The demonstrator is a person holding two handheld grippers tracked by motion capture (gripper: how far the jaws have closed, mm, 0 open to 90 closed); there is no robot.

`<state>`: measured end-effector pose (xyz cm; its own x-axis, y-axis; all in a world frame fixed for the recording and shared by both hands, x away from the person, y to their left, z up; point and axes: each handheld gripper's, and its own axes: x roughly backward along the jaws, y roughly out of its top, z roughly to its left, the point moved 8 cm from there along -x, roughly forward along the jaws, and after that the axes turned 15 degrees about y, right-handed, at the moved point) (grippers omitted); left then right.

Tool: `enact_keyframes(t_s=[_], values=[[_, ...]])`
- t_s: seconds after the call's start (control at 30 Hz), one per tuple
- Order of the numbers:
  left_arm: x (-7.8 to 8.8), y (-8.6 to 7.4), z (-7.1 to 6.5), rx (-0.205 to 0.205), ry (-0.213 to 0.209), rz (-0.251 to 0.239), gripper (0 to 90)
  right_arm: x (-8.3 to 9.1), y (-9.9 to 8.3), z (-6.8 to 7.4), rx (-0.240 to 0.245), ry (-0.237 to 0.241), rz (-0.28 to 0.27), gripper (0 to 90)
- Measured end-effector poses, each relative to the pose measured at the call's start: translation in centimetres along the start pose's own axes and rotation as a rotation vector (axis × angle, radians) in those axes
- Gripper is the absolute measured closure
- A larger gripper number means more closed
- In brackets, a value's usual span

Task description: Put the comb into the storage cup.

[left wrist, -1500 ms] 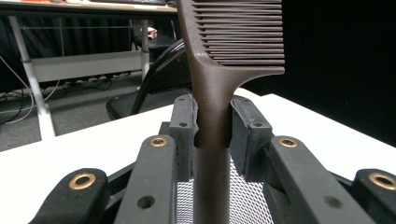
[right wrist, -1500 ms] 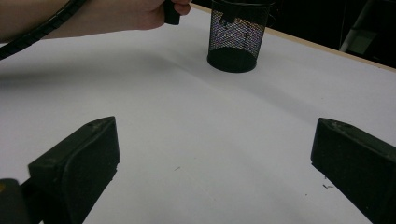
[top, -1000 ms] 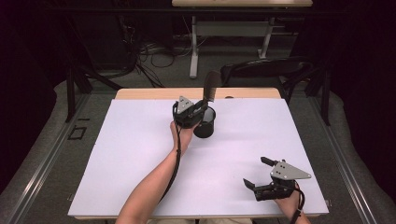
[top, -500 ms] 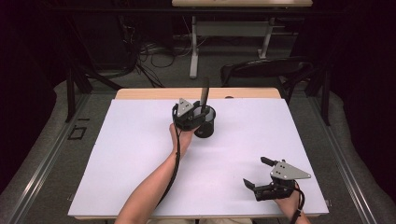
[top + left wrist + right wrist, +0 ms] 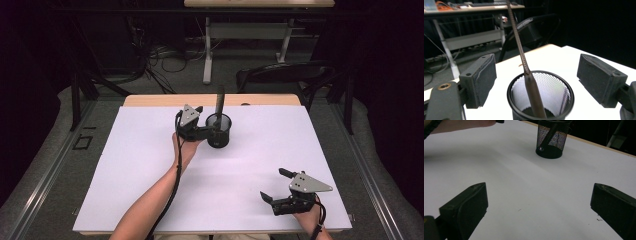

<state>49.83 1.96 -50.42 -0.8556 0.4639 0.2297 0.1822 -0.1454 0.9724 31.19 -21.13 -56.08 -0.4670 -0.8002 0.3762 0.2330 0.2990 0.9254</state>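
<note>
Standing in the mesh cup (image 5: 219,131), the file (image 5: 219,104) is free: your left tool (image 5: 203,121) has just released it; your right tool (image 5: 276,186) gapes empty.

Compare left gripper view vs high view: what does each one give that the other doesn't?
Left gripper view alone: the cup's mesh inside, and the tool's ribbed upper shaft. High view alone: the whole white table top, the person's forearms, and the right gripper open near the front edge. Both: the black mesh cup with the long dark tool standing in it, leaning on its rim, and the left gripper, fingers just opened, clear of the tool.

no readable text, labels, or signs
</note>
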Motion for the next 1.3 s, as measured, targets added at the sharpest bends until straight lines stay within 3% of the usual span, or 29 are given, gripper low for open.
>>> enact_keyframes(t_s=[0.53,1.3], values=[[3.3,-0.6,1.5,-0.067,-0.022,0.073,5.1,-0.1,-0.1,0.0,-0.006,0.002,0.002,0.9],[8.2,-2.3,3.7,-0.116,0.001,0.163,0.1,-0.1,0.0,0.0,-0.001,-0.001,0.001,0.9]])
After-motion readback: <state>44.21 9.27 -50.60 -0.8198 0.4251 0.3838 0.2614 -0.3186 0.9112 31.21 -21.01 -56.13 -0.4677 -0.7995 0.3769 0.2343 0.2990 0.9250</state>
